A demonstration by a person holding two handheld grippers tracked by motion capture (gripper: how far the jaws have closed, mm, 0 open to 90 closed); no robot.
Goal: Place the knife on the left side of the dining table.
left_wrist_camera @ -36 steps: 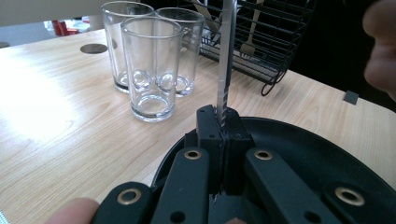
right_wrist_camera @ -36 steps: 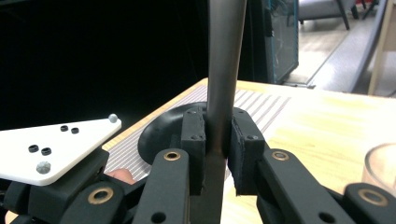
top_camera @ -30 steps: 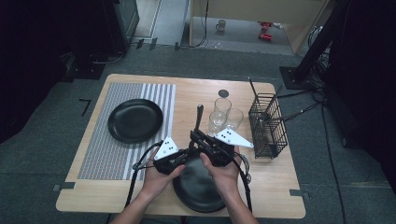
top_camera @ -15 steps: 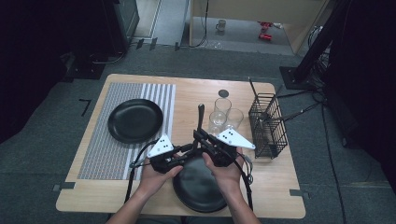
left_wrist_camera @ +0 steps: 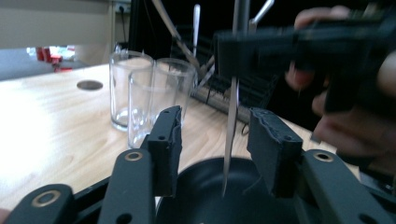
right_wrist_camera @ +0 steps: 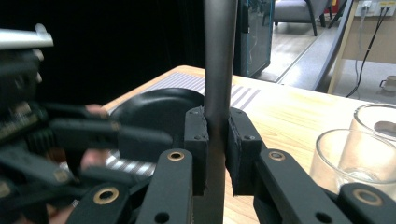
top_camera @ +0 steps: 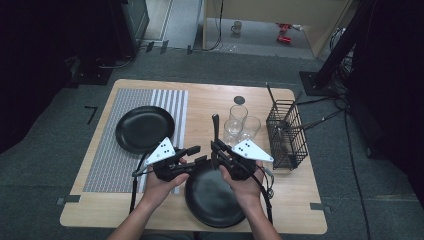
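Note:
A knife stands upright over the near black plate (top_camera: 212, 197), dark handle (top_camera: 216, 125) up and blade (left_wrist_camera: 230, 135) pointing down at the plate. My right gripper (top_camera: 216, 150) is shut on the knife handle (right_wrist_camera: 219, 56), its pads pressed on both sides. My left gripper (top_camera: 197, 154) faces it from the left; its jaws have just been opening. In the left gripper view the blade hangs between the spread fingers (left_wrist_camera: 166, 140) of the left gripper (left_wrist_camera: 215, 140), and neither pad touches it. The right gripper (right_wrist_camera: 217, 140) sits just behind the left gripper (right_wrist_camera: 93, 133).
A second black plate (top_camera: 145, 128) lies on the striped placemat (top_camera: 115, 165) at the left. Three clear glasses (top_camera: 239, 114) stand close behind the grippers, beside a black wire rack (top_camera: 285, 132) holding utensils. A small dark disc (top_camera: 240, 100) lies farther back.
My left gripper's jaws have opened off the knife blade, and that hand has drifted slightly left and up. The right gripper still holds the knife upright in the same spot.

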